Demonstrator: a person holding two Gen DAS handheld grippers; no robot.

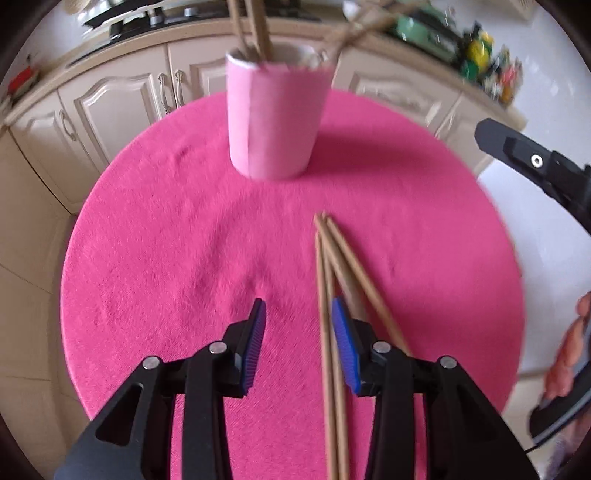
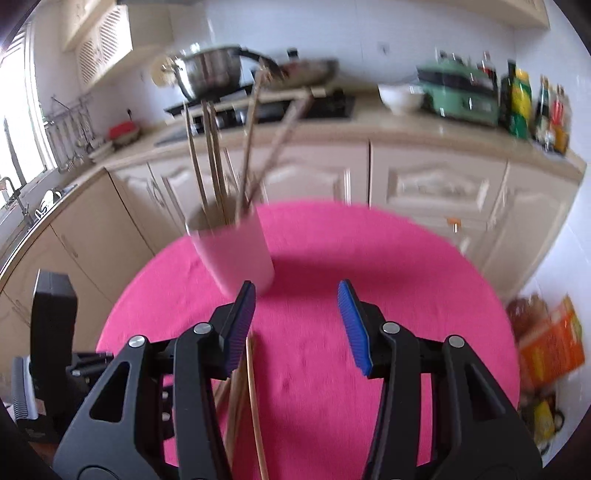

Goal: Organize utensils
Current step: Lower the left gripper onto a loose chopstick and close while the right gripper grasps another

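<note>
A pink cup [image 1: 275, 122] stands at the far side of a round pink table [image 1: 166, 258] and holds several wooden chopsticks [image 1: 258, 33]. Several loose chopsticks [image 1: 334, 266] lie on the cloth, running under my left gripper's right finger. My left gripper [image 1: 298, 339] is open and empty above the cloth, just left of them. In the right wrist view the cup [image 2: 236, 254] with its chopsticks [image 2: 214, 155] stands ahead to the left. My right gripper [image 2: 296, 325] is open and empty. Loose chopsticks [image 2: 253, 398] lie below its left finger.
Beige kitchen cabinets [image 2: 436, 184] and a counter with a stove, a pot [image 2: 210, 74], a bowl and bottles stand behind the table. Boxes [image 2: 550, 347] lie on the floor at right. The right gripper's body [image 1: 535, 166] shows at the left view's right edge.
</note>
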